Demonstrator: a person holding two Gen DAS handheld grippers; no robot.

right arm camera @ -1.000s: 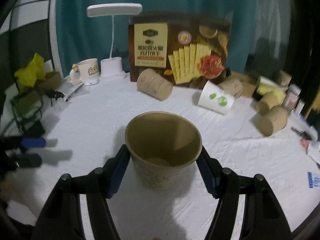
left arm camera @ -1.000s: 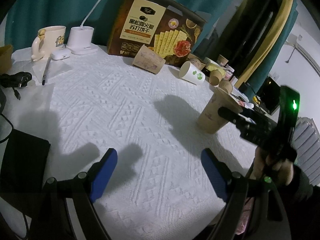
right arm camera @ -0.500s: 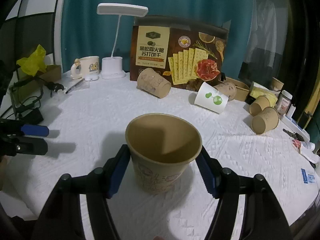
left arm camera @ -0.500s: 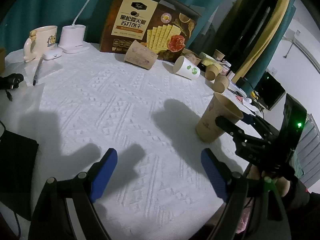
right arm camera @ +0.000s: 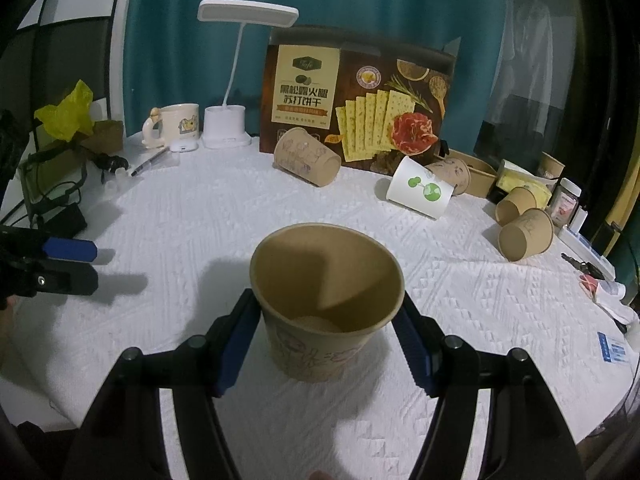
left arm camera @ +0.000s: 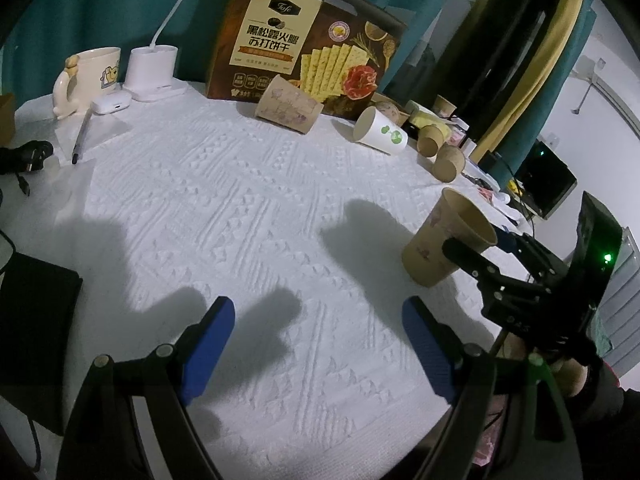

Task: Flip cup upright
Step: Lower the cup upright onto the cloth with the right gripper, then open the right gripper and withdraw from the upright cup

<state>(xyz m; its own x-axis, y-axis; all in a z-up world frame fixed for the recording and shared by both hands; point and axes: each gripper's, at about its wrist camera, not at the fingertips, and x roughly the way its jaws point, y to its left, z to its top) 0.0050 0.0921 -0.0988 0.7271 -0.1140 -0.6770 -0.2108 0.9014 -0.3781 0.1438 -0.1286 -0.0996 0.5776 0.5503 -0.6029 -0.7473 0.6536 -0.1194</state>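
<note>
Here, brown paper cup (right arm camera: pixel 326 304) upright, mouth open, faint doodles; right hand-held gripper (right arm camera: pixel 326 338) clamped on it

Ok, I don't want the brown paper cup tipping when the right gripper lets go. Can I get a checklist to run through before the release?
1. Brown paper cup mouth up: ok, though it leans slightly in the left wrist view.
2. Cup base flat on the white textured tablecloth: cannot tell; it looks down, but the far edge is hidden.
3. Right gripper grip: ok, blue pads clamp the cup below its rim.
4. Space around the cup: ok, the nearest fallen brown cup lies well apart.
5. Left gripper out of the way: ok, open, empty, off to the side.
6. Cup empty: ok, bare bottom visible.
</note>
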